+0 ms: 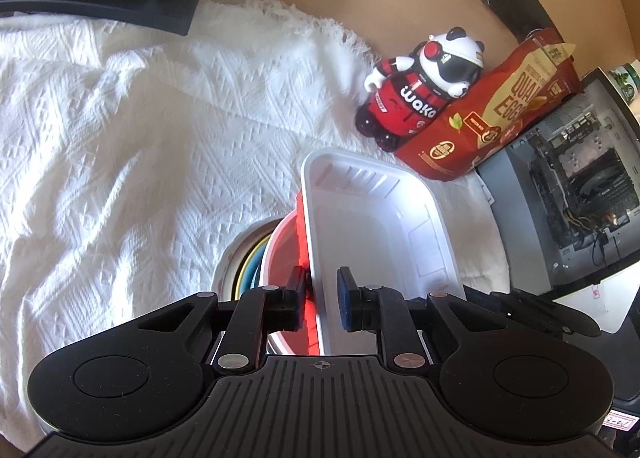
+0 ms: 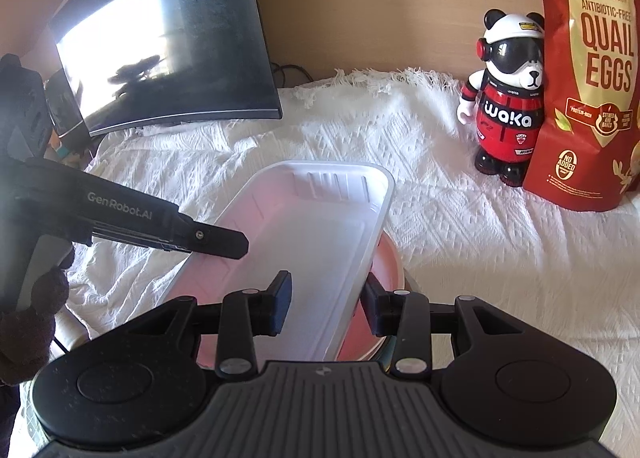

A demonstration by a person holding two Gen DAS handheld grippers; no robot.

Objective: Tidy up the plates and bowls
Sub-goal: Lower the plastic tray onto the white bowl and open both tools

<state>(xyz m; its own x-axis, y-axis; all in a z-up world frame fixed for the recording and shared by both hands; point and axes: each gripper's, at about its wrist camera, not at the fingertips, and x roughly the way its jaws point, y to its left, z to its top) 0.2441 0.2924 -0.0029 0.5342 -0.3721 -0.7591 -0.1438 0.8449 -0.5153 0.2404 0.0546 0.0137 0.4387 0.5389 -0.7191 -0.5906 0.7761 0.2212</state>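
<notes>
A white foam tray (image 1: 372,218) (image 2: 320,210) hangs tilted over a red bowl (image 1: 284,254) (image 2: 386,262). The red bowl tops a stack with yellow and blue bowls (image 1: 250,262) under it. My left gripper (image 1: 322,298) is shut on the tray's left rim, which runs between its pads. In the right wrist view that gripper's finger (image 2: 216,240) reaches in from the left onto the same rim. The right gripper (image 2: 326,308) is shut on the tray's right rim, one pad inside the tray and one outside. The lower bowls are mostly hidden.
A white patterned cloth (image 1: 120,138) covers the table. A panda figure (image 1: 420,86) (image 2: 508,98) and a red quail-egg bag (image 1: 500,110) (image 2: 592,78) stand at the back right. A dark monitor (image 2: 168,46) stands back left, an open computer case (image 1: 568,194) to the right.
</notes>
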